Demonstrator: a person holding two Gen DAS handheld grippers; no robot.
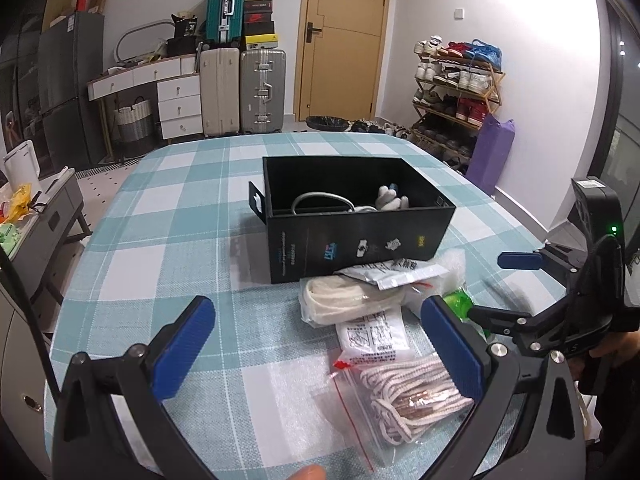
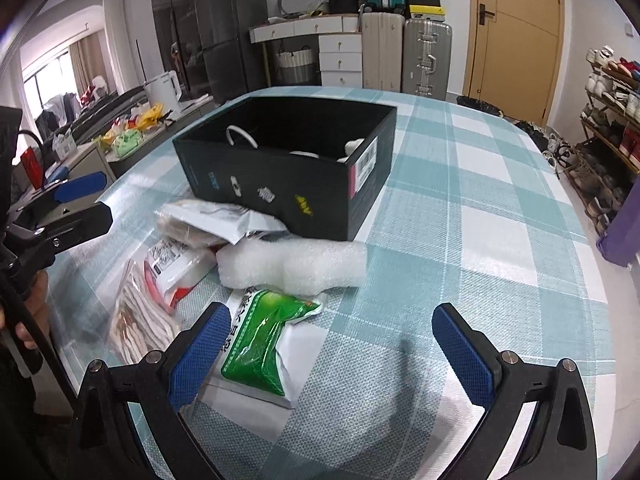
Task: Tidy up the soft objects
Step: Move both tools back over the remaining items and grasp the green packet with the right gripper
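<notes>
Hovering both grippers above the table [image 1: 168, 208], jaws spread wide, nothing pinched. My left gripper [image 1: 320, 354] hangs over a bagged rope [image 1: 408, 396], its right pad near the bag's edge. My right gripper [image 2: 332, 354] sits low over bare checked cloth, left pad just beside the green packet [image 2: 268, 340]. Black box [image 2: 288, 168] stands open mid-table; a white cable [image 1: 324, 200] and a white glove [image 1: 390, 196] lie inside. Foam roll [image 2: 296, 264], paper packets [image 2: 216, 220] and a bagged strap [image 1: 340, 300] are piled against the box's near wall.
</notes>
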